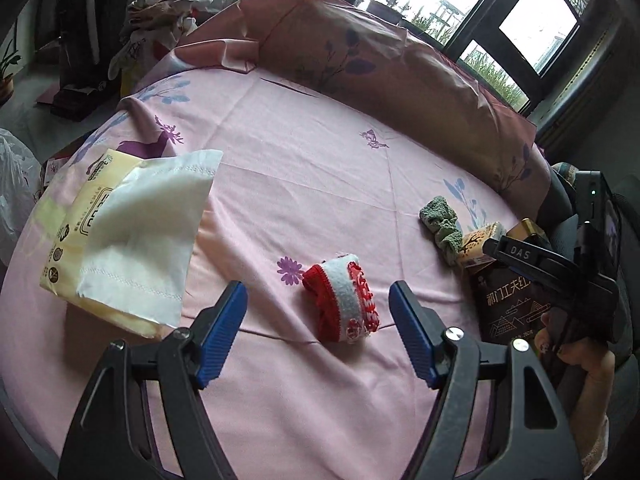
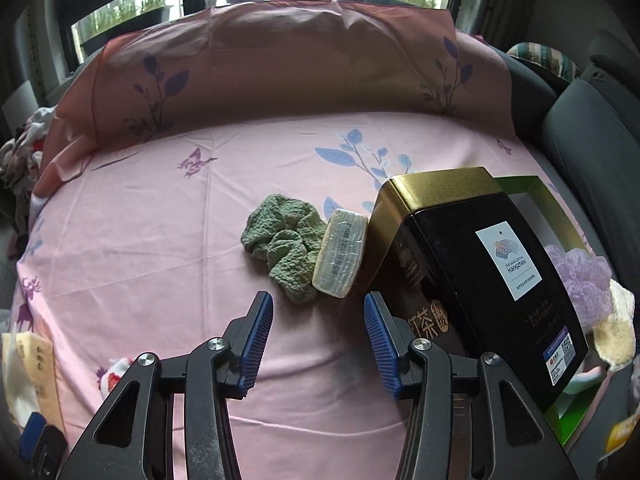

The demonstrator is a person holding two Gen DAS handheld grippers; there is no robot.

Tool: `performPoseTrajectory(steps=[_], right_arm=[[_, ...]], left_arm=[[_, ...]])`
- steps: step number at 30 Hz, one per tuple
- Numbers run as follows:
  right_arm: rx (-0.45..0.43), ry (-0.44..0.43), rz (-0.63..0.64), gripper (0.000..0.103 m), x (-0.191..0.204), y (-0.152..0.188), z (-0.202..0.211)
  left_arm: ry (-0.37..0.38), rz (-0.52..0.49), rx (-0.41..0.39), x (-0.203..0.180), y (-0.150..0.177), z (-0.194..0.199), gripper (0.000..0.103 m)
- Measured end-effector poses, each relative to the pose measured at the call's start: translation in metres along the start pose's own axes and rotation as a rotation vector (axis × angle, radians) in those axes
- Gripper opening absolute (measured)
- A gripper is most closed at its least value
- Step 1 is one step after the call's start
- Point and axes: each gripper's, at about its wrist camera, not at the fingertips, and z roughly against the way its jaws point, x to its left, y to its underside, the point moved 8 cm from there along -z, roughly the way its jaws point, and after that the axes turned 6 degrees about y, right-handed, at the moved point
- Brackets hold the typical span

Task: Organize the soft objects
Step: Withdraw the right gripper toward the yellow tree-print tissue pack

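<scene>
A red and white rolled sock (image 1: 344, 300) lies on the pink sheet (image 1: 300, 184), just beyond my left gripper (image 1: 317, 290). That gripper is open and its blue pads (image 1: 224, 332) stand wide on either side, not touching the roll. In the right wrist view a crumpled green cloth (image 2: 284, 240) lies on the sheet with a wrapped pale bar (image 2: 340, 252) against its right side. My right gripper (image 2: 318, 298) hovers just short of them, open with nothing between its pads. The green cloth (image 1: 440, 224) also shows at the right of the left wrist view, beside a finger (image 1: 516, 254) of the right gripper.
A black and gold tin (image 2: 460, 248) leans by the right finger, over a green box (image 2: 560, 216) holding a lilac knit (image 2: 580, 272). A cream knit (image 2: 616, 328) lies beside it. A yellow tissue pack (image 1: 68, 232) sits left, a pink pillow (image 1: 400, 80) along the back, and clothes (image 1: 160, 12) far left.
</scene>
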Motion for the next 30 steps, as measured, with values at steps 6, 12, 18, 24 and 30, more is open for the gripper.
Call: performPoseTrajectory(steps=[6,12,18,24,30], right_arm=[[0.002,0.103,0.055,0.049,0.012,-0.003,-0.023],[-0.019,0.119,0.063,0.047,0.016,-0.009,-0.032],[-0.024,0.097,-0.007,0.030,0.017,-0.025,-0.042],[-0.077,0.001,-0.041,0.024,0.014,-0.028,-0.034],[-0.024,-0.521,-0.051,0.024,0.047,-0.006,0.031]], left_arm=[[0.026,0.004,0.012,0.005,-0.003,0.001,0.073],[0.035,0.015,0.018,0.009,-0.003,0.002,0.073],[0.018,0.011,0.027,0.011,-0.002,0.001,0.073],[0.013,0.019,0.028,0.016,-0.003,-0.001,0.073],[-0.015,0.028,0.055,0.022,0.001,-0.006,0.073]])
